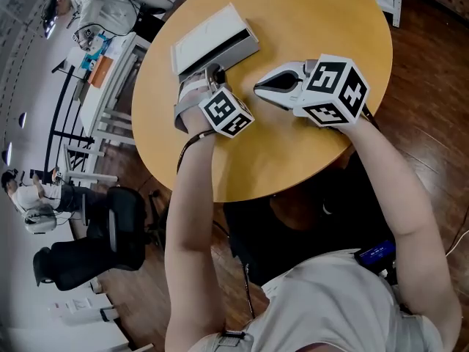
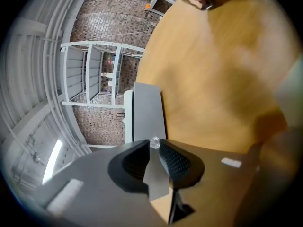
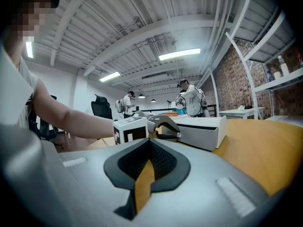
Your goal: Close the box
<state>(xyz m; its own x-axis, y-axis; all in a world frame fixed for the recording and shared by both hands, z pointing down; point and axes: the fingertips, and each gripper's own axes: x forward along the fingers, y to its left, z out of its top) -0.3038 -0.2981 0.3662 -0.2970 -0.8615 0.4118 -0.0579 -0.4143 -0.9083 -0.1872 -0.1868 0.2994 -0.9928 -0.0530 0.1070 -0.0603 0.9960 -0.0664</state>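
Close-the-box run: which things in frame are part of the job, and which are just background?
Job:
- white box
- left tool, at the box's near edge
- right tool, beside it
- round table under them

Just about:
- black office chair
- white shelving
- people at the far desks

The box (image 1: 214,42) sits on the table (image 1: 293,167), dead ahead of the left gripper (image 1: 213,70), whose tips are right at its near edge. The right gripper (image 1: 258,88) is just to the left one's right, low over the table. From the right gripper, the box lies ahead, slightly right. A chair (image 1: 110,233) stands on the floor, behind and left of the left gripper.
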